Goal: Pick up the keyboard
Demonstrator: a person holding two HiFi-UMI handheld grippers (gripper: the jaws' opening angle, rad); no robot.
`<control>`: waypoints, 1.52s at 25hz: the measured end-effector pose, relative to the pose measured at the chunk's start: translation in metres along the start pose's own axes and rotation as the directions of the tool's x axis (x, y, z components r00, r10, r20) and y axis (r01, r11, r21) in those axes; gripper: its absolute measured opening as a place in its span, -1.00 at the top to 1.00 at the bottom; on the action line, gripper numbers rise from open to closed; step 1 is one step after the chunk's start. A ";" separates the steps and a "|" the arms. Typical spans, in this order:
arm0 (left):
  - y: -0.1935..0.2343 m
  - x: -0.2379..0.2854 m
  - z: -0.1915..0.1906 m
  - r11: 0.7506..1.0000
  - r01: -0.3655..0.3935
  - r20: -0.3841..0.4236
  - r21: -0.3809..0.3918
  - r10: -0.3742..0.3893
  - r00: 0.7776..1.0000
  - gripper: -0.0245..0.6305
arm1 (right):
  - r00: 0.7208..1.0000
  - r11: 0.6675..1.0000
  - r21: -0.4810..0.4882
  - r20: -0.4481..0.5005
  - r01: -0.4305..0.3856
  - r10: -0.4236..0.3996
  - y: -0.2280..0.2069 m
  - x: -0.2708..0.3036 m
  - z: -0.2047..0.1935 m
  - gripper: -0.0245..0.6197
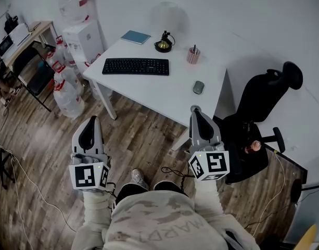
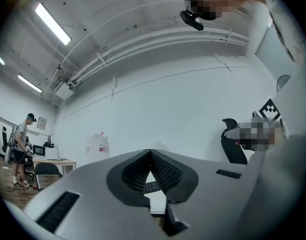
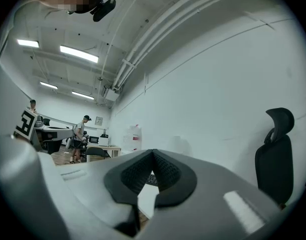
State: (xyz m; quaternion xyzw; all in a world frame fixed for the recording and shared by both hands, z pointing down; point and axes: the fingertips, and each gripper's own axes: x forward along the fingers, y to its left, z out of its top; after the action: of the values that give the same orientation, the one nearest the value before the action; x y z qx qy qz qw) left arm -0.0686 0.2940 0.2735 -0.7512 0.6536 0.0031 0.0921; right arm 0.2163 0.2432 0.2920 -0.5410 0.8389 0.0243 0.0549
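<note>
Far ahead on the white table, the keyboard lies near its left edge, well apart from both claws. Both the left gripper and right gripper are closed and empty; best step closer, open them, then grip opposite short ends level.

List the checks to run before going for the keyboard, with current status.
1. Keyboard in view, flat on the table: ok.
2. Room around the keyboard: ok. The mouse and pen cup sit apart, to its right.
3. Left gripper open for a grasp: not ok. Its jaws are shut on nothing.
4. Right gripper open for a grasp: not ok. Its jaws are shut on nothing.
5. Grippers at the keyboard: not ok. Both are held well short of it.
6. Cable on the keyboard: cannot tell.
</note>
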 end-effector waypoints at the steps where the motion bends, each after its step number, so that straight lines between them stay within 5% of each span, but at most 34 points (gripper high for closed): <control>1: 0.003 0.004 -0.001 1.000 0.000 0.000 0.000 0.000 1.000 0.91 | 1.000 1.000 0.000 0.000 0.002 -0.002 0.000 0.005 0.000 0.90; 10: 0.035 0.047 -0.011 1.000 0.014 0.006 0.005 -0.014 1.000 0.91 | 0.997 1.000 0.002 0.070 0.023 -0.023 0.004 0.050 0.000 0.89; 38: 0.128 0.150 -0.062 0.996 0.062 -0.005 -0.069 -0.063 0.998 0.91 | 0.998 0.997 -0.022 0.018 0.068 -0.068 0.029 0.171 -0.030 0.89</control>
State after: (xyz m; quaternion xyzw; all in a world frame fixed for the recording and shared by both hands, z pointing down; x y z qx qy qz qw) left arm -0.1796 0.1217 0.2982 -0.7740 0.6296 0.0199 0.0637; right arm 0.1183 0.0970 0.3010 -0.5695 0.8192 0.0366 0.0567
